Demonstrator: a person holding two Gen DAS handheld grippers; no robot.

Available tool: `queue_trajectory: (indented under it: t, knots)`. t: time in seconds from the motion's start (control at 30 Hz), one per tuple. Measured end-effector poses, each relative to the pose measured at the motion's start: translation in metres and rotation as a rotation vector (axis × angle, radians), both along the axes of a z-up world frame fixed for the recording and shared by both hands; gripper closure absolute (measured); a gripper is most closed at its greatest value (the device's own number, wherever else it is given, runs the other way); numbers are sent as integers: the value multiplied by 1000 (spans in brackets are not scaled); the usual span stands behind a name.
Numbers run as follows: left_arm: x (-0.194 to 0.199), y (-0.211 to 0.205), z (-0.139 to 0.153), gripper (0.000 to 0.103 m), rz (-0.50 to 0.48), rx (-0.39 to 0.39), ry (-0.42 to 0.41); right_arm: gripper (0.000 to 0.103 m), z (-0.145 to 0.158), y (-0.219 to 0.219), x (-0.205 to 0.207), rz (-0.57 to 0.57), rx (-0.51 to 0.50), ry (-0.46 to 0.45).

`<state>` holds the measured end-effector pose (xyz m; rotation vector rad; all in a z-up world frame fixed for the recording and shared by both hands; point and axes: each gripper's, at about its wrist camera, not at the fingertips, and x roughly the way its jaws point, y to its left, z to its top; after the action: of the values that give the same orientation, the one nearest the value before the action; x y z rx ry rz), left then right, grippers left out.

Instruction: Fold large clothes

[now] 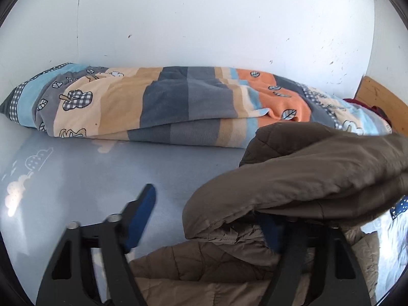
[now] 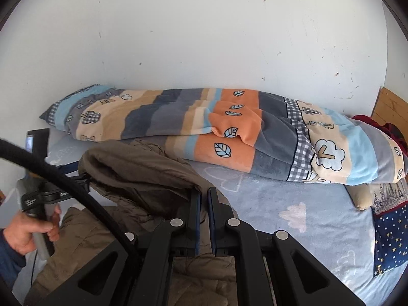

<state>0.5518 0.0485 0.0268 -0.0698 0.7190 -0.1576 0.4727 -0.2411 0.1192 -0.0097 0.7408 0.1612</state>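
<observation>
A brown quilted jacket (image 1: 318, 168) lies bunched on the light blue bed sheet (image 1: 89, 178). In the left wrist view my left gripper (image 1: 204, 204) has its jaws apart. Its left blue pad (image 1: 142, 211) stands clear of the cloth. A raised fold of the jacket drapes over the right finger and hides most of it. In the right wrist view my right gripper (image 2: 204, 191) is shut, its two pads nearly together, with the edge of the jacket (image 2: 142, 176) pinched at the tips. A person's hand (image 2: 28, 229) holds the left gripper's handle at the far left.
A striped blanket (image 2: 242, 132) with leaf and tree prints lies rolled along the white wall. A dark blue starry pillow (image 2: 390, 242) and a wooden headboard (image 2: 390, 107) are at the right. A black cable (image 2: 76, 186) curves across the left.
</observation>
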Motion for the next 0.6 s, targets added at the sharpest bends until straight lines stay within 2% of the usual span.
queue_trajectory:
  t: [0.07, 0.1, 0.17, 0.23, 0.33, 0.43, 0.5, 0.6]
  knots:
    - [-18, 1, 10, 68, -31, -60, -9, 97, 7, -6, -25, 4, 15, -9]
    - [-30, 1, 15, 70, -42, -67, -19, 97, 9, -9, -36, 6, 20, -10]
    - [-64, -4, 26, 72, -62, -47, -51, 97, 9, -14, -60, 7, 29, -3]
    - [-98, -4, 30, 73, -91, -58, -55, 97, 8, -15, -86, 5, 45, -5]
    - [-147, -5, 26, 73, -89, -51, -18, 97, -4, -9, -124, 5, 44, 9]
    - [-188, -3, 0, 73, -81, -45, 39, 97, -40, -2, -148, -26, 59, 86]
    - [-201, -4, -29, 73, -58, -30, 143, 97, -69, 2, -154, -62, 53, 135]
    - [-217, -6, -64, 73, -42, -12, 263, 97, -119, 8, -153, -93, 34, 292]
